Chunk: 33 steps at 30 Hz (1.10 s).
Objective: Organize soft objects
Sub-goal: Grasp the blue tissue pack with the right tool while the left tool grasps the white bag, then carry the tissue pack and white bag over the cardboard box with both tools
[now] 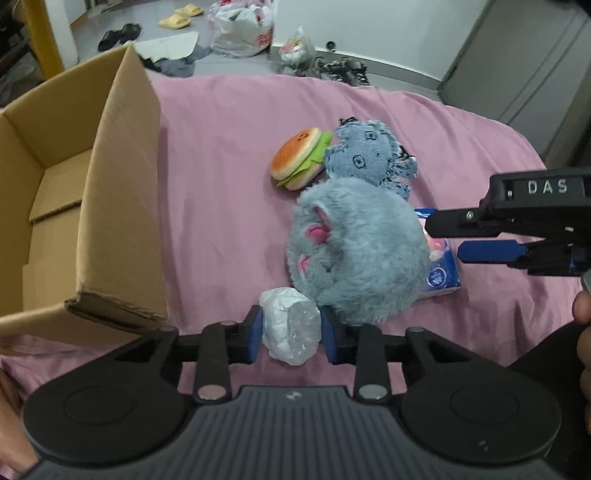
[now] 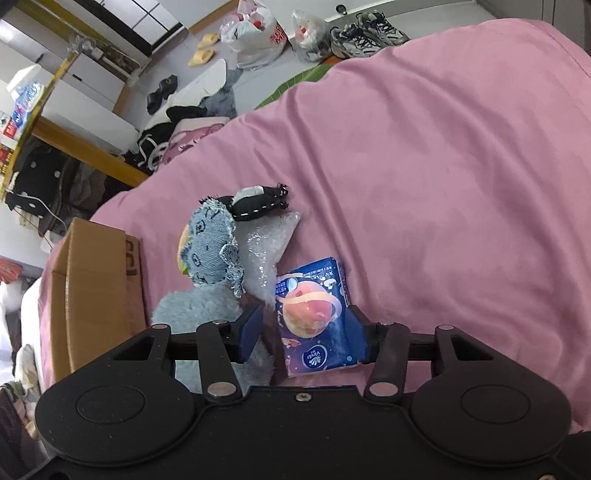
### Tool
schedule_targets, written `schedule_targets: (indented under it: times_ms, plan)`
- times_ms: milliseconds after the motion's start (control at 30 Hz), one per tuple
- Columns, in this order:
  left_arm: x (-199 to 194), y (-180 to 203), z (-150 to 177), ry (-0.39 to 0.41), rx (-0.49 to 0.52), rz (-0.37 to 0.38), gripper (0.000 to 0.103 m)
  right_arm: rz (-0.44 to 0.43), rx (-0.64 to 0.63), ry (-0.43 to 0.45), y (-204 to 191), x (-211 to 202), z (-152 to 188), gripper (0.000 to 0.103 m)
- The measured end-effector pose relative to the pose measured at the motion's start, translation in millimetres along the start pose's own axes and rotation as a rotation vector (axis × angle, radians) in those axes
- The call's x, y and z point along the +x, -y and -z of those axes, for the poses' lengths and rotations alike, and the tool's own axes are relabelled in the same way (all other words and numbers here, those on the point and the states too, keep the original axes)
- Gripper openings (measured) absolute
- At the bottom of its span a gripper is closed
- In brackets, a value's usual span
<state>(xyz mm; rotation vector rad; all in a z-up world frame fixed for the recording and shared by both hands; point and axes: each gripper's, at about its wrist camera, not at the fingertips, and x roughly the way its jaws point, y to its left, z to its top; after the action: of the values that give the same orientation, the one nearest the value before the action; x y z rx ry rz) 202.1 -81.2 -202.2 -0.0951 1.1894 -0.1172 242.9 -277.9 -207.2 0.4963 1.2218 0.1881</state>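
On the pink bedsheet [image 1: 229, 155] lie a burger plush [image 1: 300, 158], a denim toy [image 1: 369, 155], a big grey furry plush [image 1: 354, 251] and a blue tissue pack [image 1: 441, 273]. My left gripper [image 1: 291, 334] has its blue pads on both sides of a white plastic-wrapped bundle [image 1: 290, 325], pads touching it. My right gripper [image 2: 303, 332] is open around the blue tissue pack [image 2: 314, 317]; its right pad touches the pack, the left pad stands apart by the grey plush [image 2: 195, 310]. The right gripper's fingers [image 1: 491, 251] show in the left wrist view.
An open cardboard box [image 1: 92, 206] stands on the bed at the left, also in the right wrist view [image 2: 96, 288]. A black striped toy [image 2: 258, 206] and clear bubble-wrap bag [image 2: 262, 251] lie beyond the denim toy [image 2: 214, 251]. Shoes and bags lie on the floor [image 1: 243, 33].
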Motion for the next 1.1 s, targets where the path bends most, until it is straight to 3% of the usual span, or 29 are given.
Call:
schedule_targets:
  times_ms: [500, 567, 1100]
  plan:
    - [-24, -8, 1, 0.052, -0.045, 0.012, 0.032, 0.097, -0.099, -0.095, -23, 29, 3, 0.053]
    - [-29, -9, 1, 0.063, -0.051, 0.013, 0.032, 0.11, -0.115, -0.093, -25, 29, 4, 0.05]
    - [-74, -22, 11, 0.159, -0.078, 0.024, 0.032, 0.137, -0.126, 0.102, -29, -37, 28, 0.049]
